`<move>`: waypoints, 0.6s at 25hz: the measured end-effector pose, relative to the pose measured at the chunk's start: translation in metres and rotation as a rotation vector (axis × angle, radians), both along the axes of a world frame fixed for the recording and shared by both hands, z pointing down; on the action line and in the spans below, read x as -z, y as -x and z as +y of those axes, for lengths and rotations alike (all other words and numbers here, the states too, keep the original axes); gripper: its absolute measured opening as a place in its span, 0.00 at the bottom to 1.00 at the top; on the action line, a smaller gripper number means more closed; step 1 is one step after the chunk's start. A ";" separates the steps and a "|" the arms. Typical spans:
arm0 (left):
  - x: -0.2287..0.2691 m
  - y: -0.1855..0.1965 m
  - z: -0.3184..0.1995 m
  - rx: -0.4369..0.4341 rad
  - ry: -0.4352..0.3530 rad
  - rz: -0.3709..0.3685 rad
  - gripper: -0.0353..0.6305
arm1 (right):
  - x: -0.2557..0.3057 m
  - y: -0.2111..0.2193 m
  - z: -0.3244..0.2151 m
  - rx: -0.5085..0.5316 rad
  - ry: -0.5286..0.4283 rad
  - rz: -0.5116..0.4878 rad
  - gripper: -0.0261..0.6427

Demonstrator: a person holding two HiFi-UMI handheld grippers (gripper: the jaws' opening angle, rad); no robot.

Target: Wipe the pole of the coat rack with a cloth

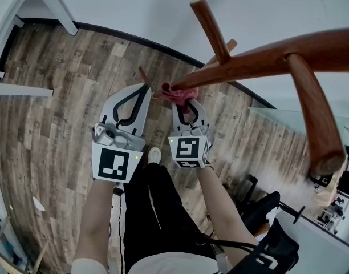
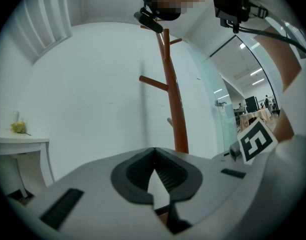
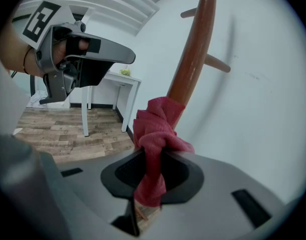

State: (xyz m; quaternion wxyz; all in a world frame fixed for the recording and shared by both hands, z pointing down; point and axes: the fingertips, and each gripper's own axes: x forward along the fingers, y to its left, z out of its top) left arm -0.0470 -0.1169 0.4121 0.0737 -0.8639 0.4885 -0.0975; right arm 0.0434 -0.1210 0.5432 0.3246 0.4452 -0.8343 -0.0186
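Note:
The brown wooden coat rack pole (image 1: 260, 59) runs from the upper right down toward the floor, with pegs branching off it. A pink cloth (image 1: 175, 92) is bunched against the lower pole, and my right gripper (image 1: 186, 103) is shut on it. In the right gripper view the cloth (image 3: 155, 134) presses on the pole (image 3: 193, 59) just beyond the jaws. My left gripper (image 1: 139, 91) hangs to the left of the pole, shut with nothing in it. In the left gripper view the pole (image 2: 173, 109) stands upright ahead, apart from the gripper (image 2: 154, 151).
Wood-plank floor (image 1: 55, 136) lies below. A white table (image 3: 110, 86) stands against the white wall at the left. A glass partition (image 2: 233, 99) and black equipment (image 1: 266, 210) are at the right. A long peg (image 1: 314, 113) juts close to the head camera.

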 end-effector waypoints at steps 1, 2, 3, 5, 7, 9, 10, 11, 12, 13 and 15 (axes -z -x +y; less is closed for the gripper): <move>0.000 0.001 0.000 0.003 0.004 0.006 0.07 | -0.002 0.000 0.000 0.001 0.004 0.003 0.17; -0.001 0.002 0.000 0.007 0.008 0.010 0.07 | -0.004 0.000 0.000 0.002 0.007 0.006 0.17; -0.001 0.002 0.001 0.009 0.010 0.014 0.07 | -0.006 0.000 0.000 0.003 0.009 0.009 0.17; -0.002 0.002 0.000 0.012 0.011 0.015 0.07 | -0.009 0.000 -0.001 0.005 0.011 0.012 0.17; -0.003 0.003 0.000 0.012 0.011 0.013 0.07 | -0.011 0.000 -0.001 0.006 0.014 0.014 0.17; -0.004 0.004 0.001 0.013 0.014 0.011 0.07 | -0.014 0.001 0.000 0.007 0.021 0.017 0.17; -0.005 0.005 0.002 0.015 0.016 0.011 0.07 | -0.016 0.001 0.000 0.009 0.024 0.019 0.17; -0.006 0.006 0.002 0.018 0.018 0.015 0.07 | -0.018 0.001 0.000 0.011 0.027 0.022 0.17; -0.006 0.006 0.001 0.021 0.019 0.019 0.07 | -0.019 0.000 0.000 0.013 0.029 0.026 0.17; -0.007 0.005 0.001 0.022 0.020 0.021 0.07 | -0.020 0.000 -0.001 0.014 0.030 0.029 0.17; -0.009 0.006 0.002 0.024 0.023 0.023 0.07 | -0.022 -0.001 -0.001 0.015 0.033 0.033 0.17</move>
